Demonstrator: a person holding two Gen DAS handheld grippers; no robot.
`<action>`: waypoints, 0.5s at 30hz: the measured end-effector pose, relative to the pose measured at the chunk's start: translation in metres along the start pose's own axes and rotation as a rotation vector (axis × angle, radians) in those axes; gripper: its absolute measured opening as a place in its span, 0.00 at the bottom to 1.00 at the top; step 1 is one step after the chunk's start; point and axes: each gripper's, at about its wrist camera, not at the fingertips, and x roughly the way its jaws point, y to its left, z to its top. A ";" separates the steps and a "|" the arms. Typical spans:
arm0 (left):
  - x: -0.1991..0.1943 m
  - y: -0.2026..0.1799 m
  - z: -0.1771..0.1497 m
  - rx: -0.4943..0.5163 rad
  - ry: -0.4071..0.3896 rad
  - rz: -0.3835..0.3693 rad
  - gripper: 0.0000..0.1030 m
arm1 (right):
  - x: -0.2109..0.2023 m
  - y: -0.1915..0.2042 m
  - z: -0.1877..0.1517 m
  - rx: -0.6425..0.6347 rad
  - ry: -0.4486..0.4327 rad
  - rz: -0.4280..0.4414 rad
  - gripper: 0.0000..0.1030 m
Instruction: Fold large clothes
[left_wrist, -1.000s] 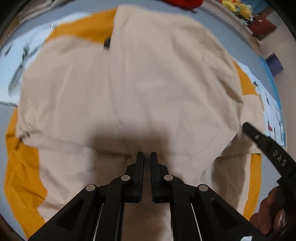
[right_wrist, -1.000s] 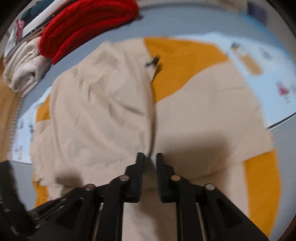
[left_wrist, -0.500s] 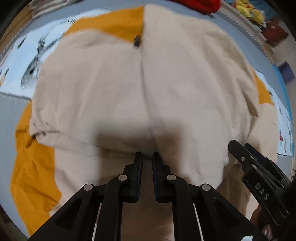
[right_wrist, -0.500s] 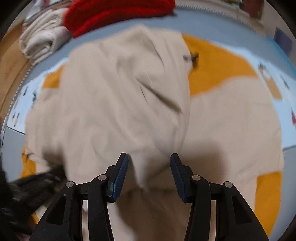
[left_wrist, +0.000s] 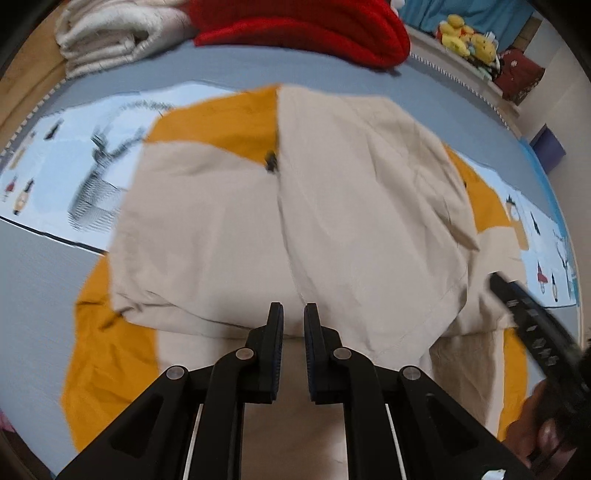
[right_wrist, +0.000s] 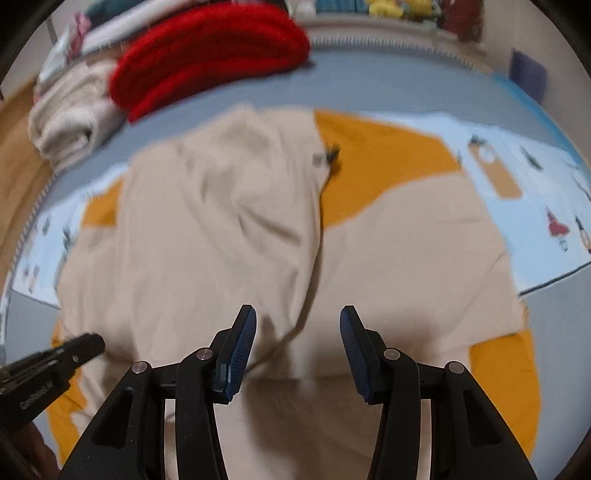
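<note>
Beige-and-orange garment (left_wrist: 332, 229), sides folded inward

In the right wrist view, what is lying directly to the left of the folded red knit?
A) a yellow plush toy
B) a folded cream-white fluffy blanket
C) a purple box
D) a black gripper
B: the folded cream-white fluffy blanket lies beside the red knit, on its left, at the far edge of the grey bed surface.
</note>
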 end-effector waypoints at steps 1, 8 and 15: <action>-0.008 0.004 0.000 -0.001 -0.023 -0.001 0.09 | -0.015 0.000 0.003 -0.009 -0.060 0.000 0.47; -0.051 0.010 -0.009 0.147 -0.186 0.027 0.09 | -0.078 0.012 0.004 -0.122 -0.266 0.035 0.47; -0.118 0.030 -0.048 0.145 -0.309 0.029 0.09 | -0.161 0.005 -0.012 -0.134 -0.336 0.031 0.47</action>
